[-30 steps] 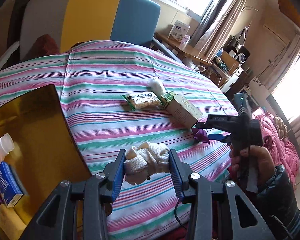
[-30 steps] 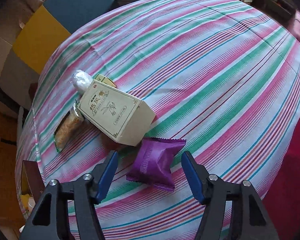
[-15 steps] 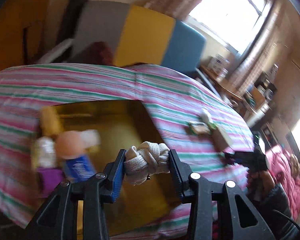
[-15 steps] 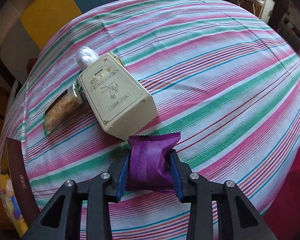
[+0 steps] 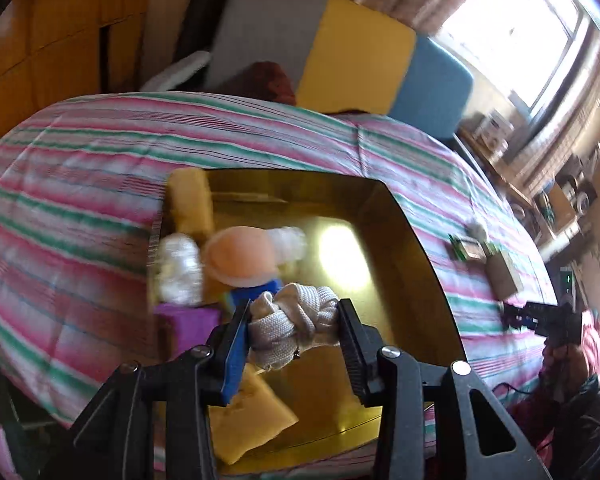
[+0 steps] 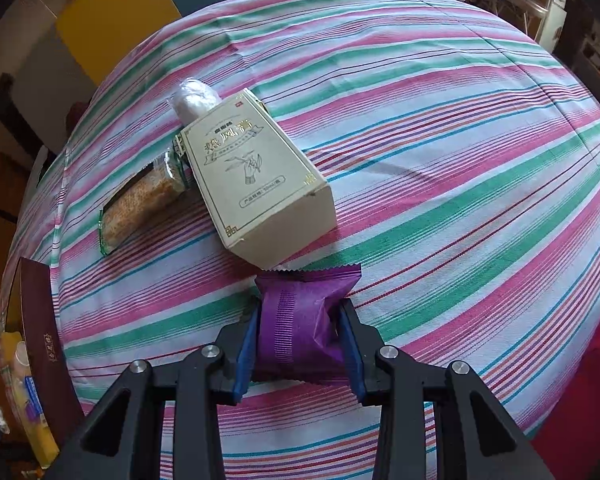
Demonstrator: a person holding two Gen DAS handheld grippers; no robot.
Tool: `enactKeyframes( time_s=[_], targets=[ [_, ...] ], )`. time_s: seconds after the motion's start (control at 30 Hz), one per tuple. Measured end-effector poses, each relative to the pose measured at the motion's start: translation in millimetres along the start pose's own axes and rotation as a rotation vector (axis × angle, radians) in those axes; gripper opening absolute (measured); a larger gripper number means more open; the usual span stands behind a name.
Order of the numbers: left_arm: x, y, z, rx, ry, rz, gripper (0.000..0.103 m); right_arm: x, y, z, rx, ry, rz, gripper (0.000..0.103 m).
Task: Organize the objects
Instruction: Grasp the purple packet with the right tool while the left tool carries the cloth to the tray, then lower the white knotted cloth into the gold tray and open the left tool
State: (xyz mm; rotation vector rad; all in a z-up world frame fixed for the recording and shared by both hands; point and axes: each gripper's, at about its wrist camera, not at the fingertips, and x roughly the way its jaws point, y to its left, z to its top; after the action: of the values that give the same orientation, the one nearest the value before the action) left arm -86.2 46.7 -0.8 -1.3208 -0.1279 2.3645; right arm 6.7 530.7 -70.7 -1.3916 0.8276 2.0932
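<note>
My left gripper (image 5: 294, 322) is shut on a knotted white cloth bundle (image 5: 296, 320) and hangs over the open gold-lined box (image 5: 416, 280). Inside that box lie a peach-capped bottle (image 5: 240, 256), a blue carton, a purple packet (image 5: 188, 320) and yellow pieces, all blurred. My right gripper (image 6: 300, 332) is shut on a purple snack packet (image 6: 300, 316) that rests on the striped tablecloth (image 6: 440, 140). Just beyond the packet lies a cream carton (image 6: 256, 184), with a crumb-filled snack bag (image 6: 144, 204) and a white wrapped roll (image 6: 194, 98) beside it.
The box's dark red wall (image 6: 40, 344) stands at the left edge of the right wrist view. A grey, yellow and blue chair back (image 5: 340, 56) is behind the table. A person's hand (image 5: 560, 356) holds the other gripper at the right of the left wrist view.
My left gripper carried the cloth bundle leftwards from over the tablecloth to over the box. My right gripper's jaws closed on the purple packet, which lay between them untouched a second ago.
</note>
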Motion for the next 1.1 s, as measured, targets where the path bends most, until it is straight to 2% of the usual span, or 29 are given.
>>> enactKeyframes(
  time_s=[0.2, 0.37, 0.57, 0.87, 1.1],
  targets=[
    [52.5, -37.3, 12.2, 0.113, 0.076, 0.002, 0.042, 0.9, 0.0, 2.0, -0.003, 0.001, 0.010, 0.038],
    [84.5, -36.8, 15.1, 0.140, 0.129, 0.051, 0.042, -0.9, -1.6, 1.1, -0.012, 0.002, 0.013, 0.038],
    [102.7, -30.0, 13.9, 0.139, 0.160, 0.099, 0.043, -1.4, -0.1, -1.1, -0.017, 0.008, 0.004, 0.038],
    [99.5, -25.5, 13.3, 0.143, 0.164, 0.093, 0.051, -7.6, 2.3, -5.1, -0.038, 0.024, 0.012, 0.035],
    [71.5, -21.2, 13.6, 0.122, 0.123, 0.065, 0.051, -38.9, 10.2, -22.0, -0.081, 0.000, 0.053, 0.035]
  ],
)
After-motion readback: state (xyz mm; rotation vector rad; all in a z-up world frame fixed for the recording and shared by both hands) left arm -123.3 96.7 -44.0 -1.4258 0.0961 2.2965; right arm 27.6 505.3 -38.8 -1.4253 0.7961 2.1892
